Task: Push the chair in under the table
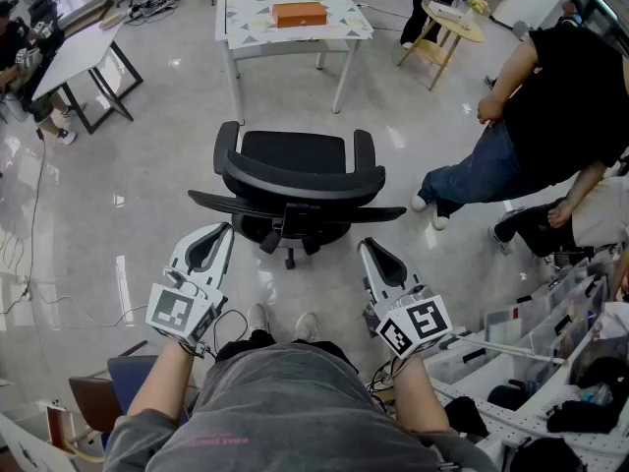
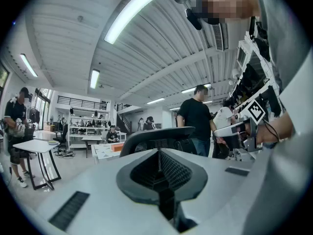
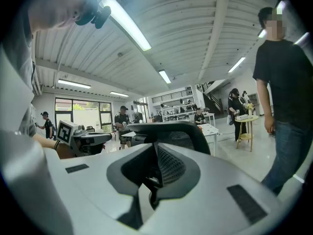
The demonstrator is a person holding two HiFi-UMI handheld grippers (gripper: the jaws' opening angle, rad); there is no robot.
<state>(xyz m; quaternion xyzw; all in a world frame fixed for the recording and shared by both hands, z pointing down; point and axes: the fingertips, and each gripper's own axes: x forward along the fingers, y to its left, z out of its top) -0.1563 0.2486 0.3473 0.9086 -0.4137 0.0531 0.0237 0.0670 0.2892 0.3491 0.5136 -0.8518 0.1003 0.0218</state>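
Head view: the left hand-held gripper (image 1: 220,234) and right hand-held gripper (image 1: 368,248), jaws pressed together and empty, hover just behind the chair (image 1: 295,177), which stands well short of the bench (image 1: 246,29) beyond. The push looks not yet begun.

Glossy grey floor (image 1: 147,185) — black chair (image 1: 295,155), white table (image 1: 344,23) with an orange box (image 1: 300,14) on top

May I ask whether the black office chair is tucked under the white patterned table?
Out. The black office chair stands clear of the white patterned table, with bare floor between them in the head view.
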